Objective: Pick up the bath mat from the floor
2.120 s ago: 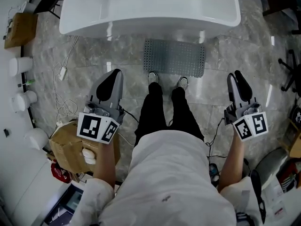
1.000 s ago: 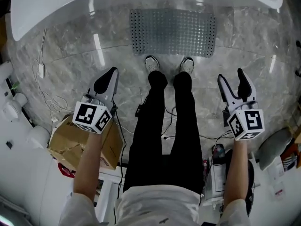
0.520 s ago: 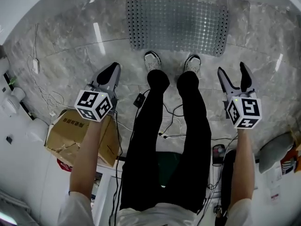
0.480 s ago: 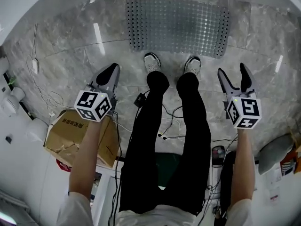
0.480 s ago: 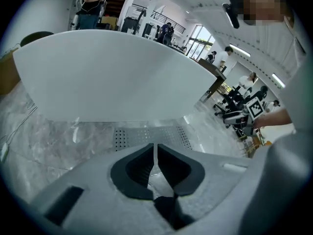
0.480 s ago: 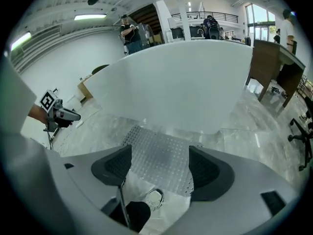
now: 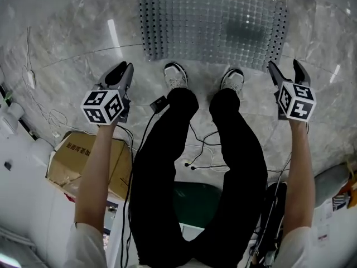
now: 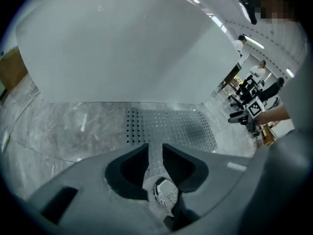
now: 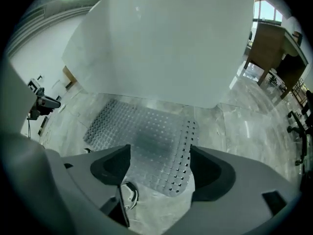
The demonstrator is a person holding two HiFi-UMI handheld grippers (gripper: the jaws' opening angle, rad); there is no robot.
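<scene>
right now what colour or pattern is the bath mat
The bath mat is grey with a grid of holes; head view shows it best.

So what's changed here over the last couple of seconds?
The left gripper and the right gripper have both dropped toward the bath mat. The right jaws have just been opening wide, the left ones opening a crack; nothing is between either pair. The mat still lies flat on the floor, with the shoes at its near edge.

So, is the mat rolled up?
No, the mat lies spread out flat on the floor, just ahead of the person's shoes.
</scene>
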